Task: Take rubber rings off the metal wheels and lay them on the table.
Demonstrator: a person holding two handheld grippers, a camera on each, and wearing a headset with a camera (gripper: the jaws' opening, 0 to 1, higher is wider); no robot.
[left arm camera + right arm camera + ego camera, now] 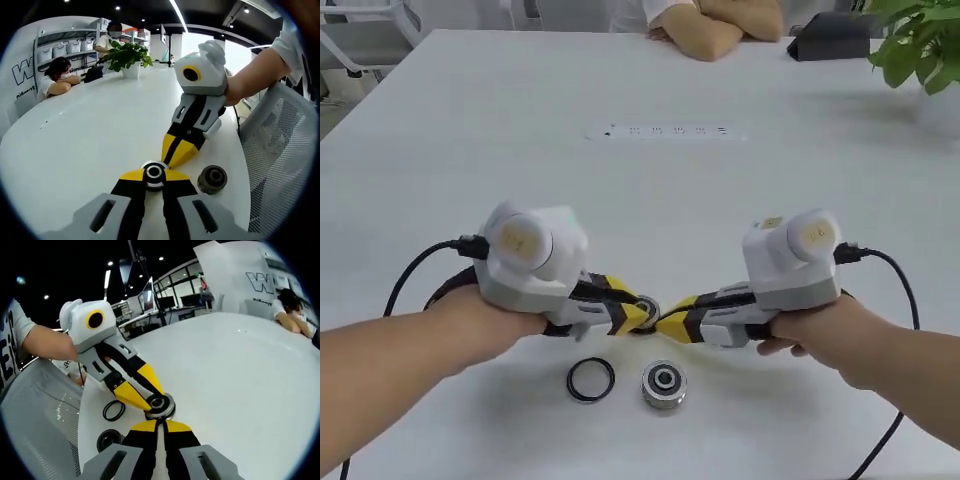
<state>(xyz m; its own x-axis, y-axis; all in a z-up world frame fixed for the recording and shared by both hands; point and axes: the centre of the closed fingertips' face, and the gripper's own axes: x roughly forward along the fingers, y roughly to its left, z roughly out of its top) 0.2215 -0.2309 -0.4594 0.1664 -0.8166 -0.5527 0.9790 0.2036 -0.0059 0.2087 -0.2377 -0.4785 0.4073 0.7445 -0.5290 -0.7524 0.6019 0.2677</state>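
Just above the table I hold a small metal wheel (646,308) that still wears its black rubber ring. My left gripper (636,314) is shut on this wheel (154,171) across its faces. From the other side, my right gripper (666,322) has its jaws pressed together at the wheel's rim (161,403), seemingly pinching the ring. In the right gripper view its own tips (159,423) touch the wheel's near edge. Below the grippers, a loose black ring (590,380) lies flat on the table beside a bare wheel (664,385).
The white table (650,190) stretches far ahead, with a flat power strip (665,131) set into it. A person's folded arms (715,28) rest at the far edge, near a dark bag (830,38) and a green plant (923,40). A mesh chair (280,150) stands close by.
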